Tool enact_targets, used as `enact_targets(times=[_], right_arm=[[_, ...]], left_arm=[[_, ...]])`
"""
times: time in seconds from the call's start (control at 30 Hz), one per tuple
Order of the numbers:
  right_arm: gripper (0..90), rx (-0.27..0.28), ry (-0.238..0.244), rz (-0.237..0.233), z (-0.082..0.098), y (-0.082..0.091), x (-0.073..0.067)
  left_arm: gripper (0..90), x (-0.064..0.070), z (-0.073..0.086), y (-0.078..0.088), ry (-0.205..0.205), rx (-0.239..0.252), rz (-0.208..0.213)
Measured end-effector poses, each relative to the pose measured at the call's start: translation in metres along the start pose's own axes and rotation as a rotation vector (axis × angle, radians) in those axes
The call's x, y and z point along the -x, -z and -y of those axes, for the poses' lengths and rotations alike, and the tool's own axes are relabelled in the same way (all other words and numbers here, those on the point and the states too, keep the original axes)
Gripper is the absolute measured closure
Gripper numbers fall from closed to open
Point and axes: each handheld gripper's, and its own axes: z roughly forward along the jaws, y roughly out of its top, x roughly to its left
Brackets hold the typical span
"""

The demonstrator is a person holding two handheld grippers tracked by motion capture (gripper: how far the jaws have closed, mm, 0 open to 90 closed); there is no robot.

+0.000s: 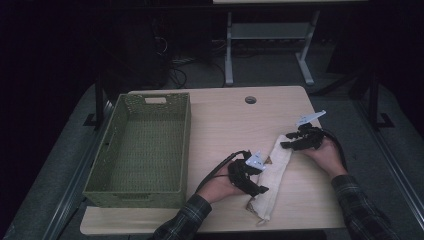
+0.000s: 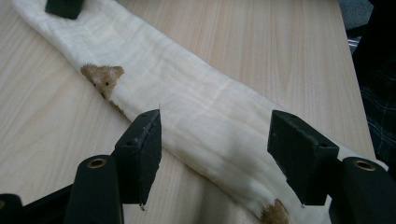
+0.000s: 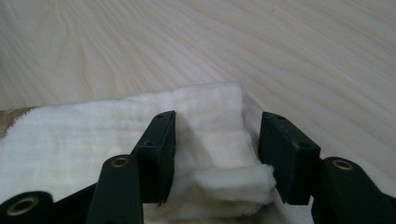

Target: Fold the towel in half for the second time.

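One cream cloth (image 1: pixel 274 172), folded long, lies on the surface (image 1: pixel 225 125) beside one green basket (image 1: pixel 142 150). Left tongs (image 2: pixel 215 154) straddle it, wide; right tongs (image 3: pixel 217 154) half-open, seemingly grazing a fold.

Both grippers' jaws apart, lowered

A lab or test room is suggested. A plain light wooden table (image 1: pixel 225 115) is placed on grey carpet floor (image 1: pixel 350 120), in a dark room. Behind it, a white metal table frame (image 1: pixel 270 45) and loose cables (image 1: pixel 177 70) on the floor can be seen.
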Motion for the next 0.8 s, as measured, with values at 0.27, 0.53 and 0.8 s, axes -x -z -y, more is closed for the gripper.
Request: enact_targets(times=[0.27,0.53,0.8], right_arm=[[77.0,0.011,0.038,-0.057,0.002,0.001,-0.006],[82.0,0.005,0.090,-0.100,-0.005,-0.001,-0.015],[81.9,0.027,0.159,-0.166,-0.030,-0.015,-0.036]], left_arm=[[34.1,0.001,0.000,-0.001,-0.001,0.001,0.003],[33.7,0.002,-0.002,-0.001,-0.017,0.001,0.014],[33.2,0.009,-0.003,-0.004,-0.061,-0.009,0.045]])
